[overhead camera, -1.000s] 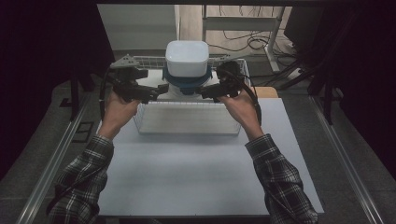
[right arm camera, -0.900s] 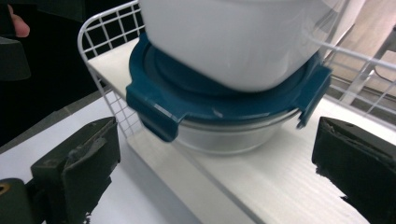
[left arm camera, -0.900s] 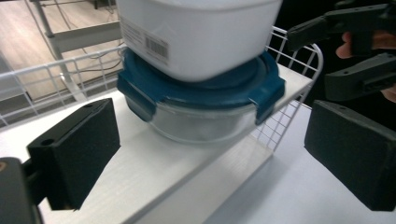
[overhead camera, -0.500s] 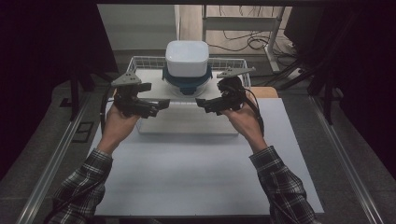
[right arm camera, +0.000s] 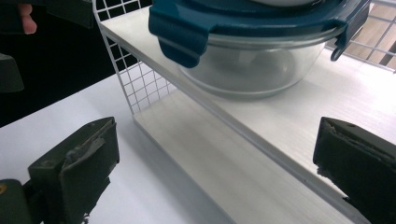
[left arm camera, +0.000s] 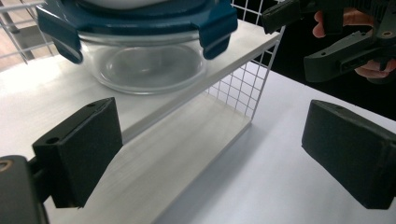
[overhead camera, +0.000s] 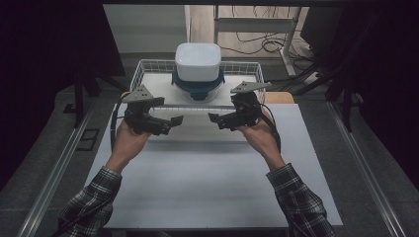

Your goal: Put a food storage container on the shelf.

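The glass container [overhead camera: 197,89] with its blue clip-on lid [overhead camera: 197,80] is sitting on the white shelf board [overhead camera: 163,91] of the wire rack [overhead camera: 138,74], toward twelve o'clock on the table [overhead camera: 207,182] in the high view. A white square box [overhead camera: 197,60] is resting on top of the lid. In the left gripper view the container [left arm camera: 142,65] is showing clear and empty, the lid's blue tabs [left arm camera: 217,28] hanging over its rim, and the rack's lower board [left arm camera: 187,149] is lying beneath the shelf.

The left gripper [overhead camera: 170,122] is hovering at about eight o'clock of the container, just in front of the rack's front edge, with its jaws spread wide and nothing between them; they are touching neither the shelf nor the container. The right gripper [overhead camera: 216,118] is hanging at about four o'clock of the container, likewise gaping wide and empty, its tips pointing inward toward the left one. The two tools are facing each other across a gap, near but apart. In the right gripper view the container [right arm camera: 252,60] is appearing above and between the parted jaws, with the rack's wire mesh side [right arm camera: 140,79] at ten o'clock.

A hand [overhead camera: 126,143] is gripping each tool, plaid sleeves [overhead camera: 89,202] coming in from six o'clock.
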